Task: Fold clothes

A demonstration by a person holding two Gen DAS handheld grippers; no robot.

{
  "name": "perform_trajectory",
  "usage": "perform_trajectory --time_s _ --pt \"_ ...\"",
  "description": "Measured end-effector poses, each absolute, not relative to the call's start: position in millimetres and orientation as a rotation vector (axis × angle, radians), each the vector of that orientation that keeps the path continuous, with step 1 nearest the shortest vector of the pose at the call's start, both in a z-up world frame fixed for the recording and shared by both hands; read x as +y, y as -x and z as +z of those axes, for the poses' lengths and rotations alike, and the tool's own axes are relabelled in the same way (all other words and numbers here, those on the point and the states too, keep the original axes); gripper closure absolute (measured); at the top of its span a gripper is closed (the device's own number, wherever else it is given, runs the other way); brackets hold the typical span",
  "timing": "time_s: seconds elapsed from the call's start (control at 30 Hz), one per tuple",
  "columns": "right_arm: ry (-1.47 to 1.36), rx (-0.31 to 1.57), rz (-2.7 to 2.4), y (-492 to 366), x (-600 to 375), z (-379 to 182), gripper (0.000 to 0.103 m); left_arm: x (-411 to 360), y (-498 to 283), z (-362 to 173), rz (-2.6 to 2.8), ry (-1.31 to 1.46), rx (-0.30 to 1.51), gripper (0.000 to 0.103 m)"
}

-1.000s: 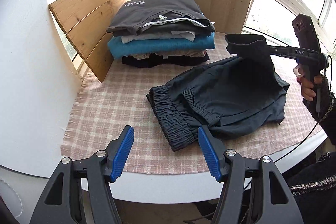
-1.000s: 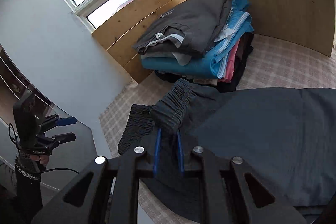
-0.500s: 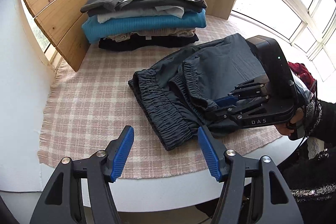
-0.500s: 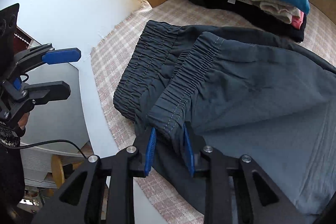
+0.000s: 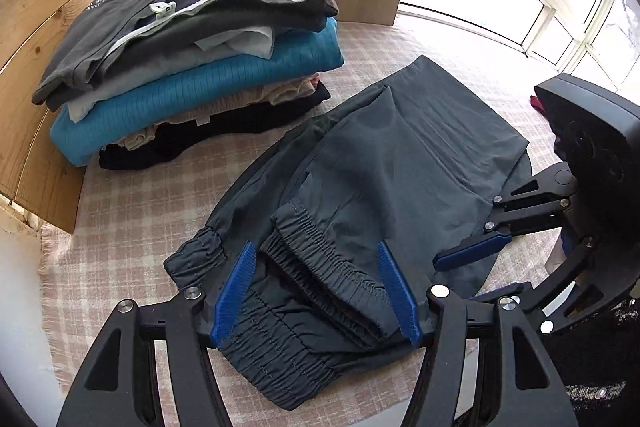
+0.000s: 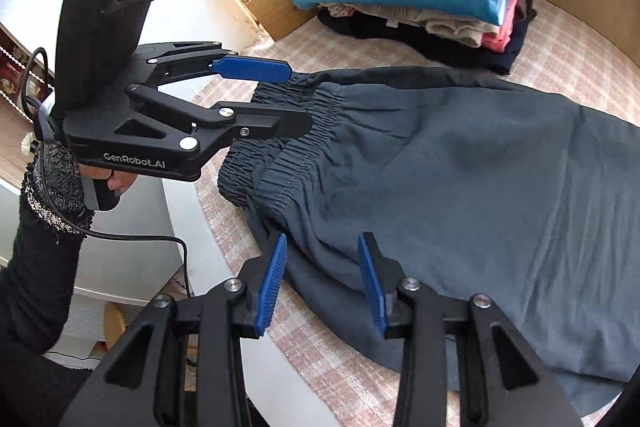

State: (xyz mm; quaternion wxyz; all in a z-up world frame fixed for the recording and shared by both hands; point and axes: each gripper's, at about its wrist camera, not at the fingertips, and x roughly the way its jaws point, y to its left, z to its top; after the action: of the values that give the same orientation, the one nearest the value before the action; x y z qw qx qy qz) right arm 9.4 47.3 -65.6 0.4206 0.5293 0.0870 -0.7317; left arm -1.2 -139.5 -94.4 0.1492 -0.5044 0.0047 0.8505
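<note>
The dark grey trousers (image 5: pixel 392 163) are lying folded on the pink checked cloth (image 5: pixel 132 211) that covers the table, gathered elastic waistband (image 5: pixel 320 267) doubled over at the near edge — and both grippers are hovering right over that end. The left gripper (image 5: pixel 316 287) is standing with its jaws well apart, blue pads (image 5: pixel 234 291) straddling the waistband folds, pressing on nothing. Seen from the right wrist, it is reaching in from the side, one pad just above the band, a hand (image 6: pixel 120 181) in a knitted cuff wrapped round the handle. The right gripper (image 6: pixel 322 279) has just been opening its jaws; they are sitting moderately apart now, the trouser fabric lying below and between them, the pads clear of it. Behind, against the wooden boards (image 5: pixel 36 39), a stack of folded clothes (image 5: pixel 192 55) is sitting — grey top uppermost, a teal layer under it, black at the bottom — near the trousers but apart from them.
</note>
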Motion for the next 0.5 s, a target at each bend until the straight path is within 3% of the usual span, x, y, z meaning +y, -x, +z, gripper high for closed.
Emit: perform_trajectory --time_s 0.1,0.17,0.23,0.33,0.47,0.5 --pt "-1.326 0.275 -1.991 8 80 -63 0.066 -132 20 -107 2.419 1.468 0.075 0.05" --pt "-1.385 0.279 -2.067 28 103 -71 0.066 -129 25 -113 2.399 1.471 0.098 0.08" --pt "-1.437 0.259 -2.111 44 123 -81 0.066 -131 26 -115 2.39 1.47 0.094 0.088" --pt "-1.512 0.244 -2.141 60 148 -98 0.066 -137 20 -110 2.398 1.475 0.084 0.094" --pt "-1.588 0.244 -2.09 66 158 -120 0.066 -150 13 -103 2.438 1.482 0.063 0.094" --pt "-1.574 0.26 -2.093 64 157 -121 0.066 -153 12 -102 2.433 1.473 0.033 0.09"
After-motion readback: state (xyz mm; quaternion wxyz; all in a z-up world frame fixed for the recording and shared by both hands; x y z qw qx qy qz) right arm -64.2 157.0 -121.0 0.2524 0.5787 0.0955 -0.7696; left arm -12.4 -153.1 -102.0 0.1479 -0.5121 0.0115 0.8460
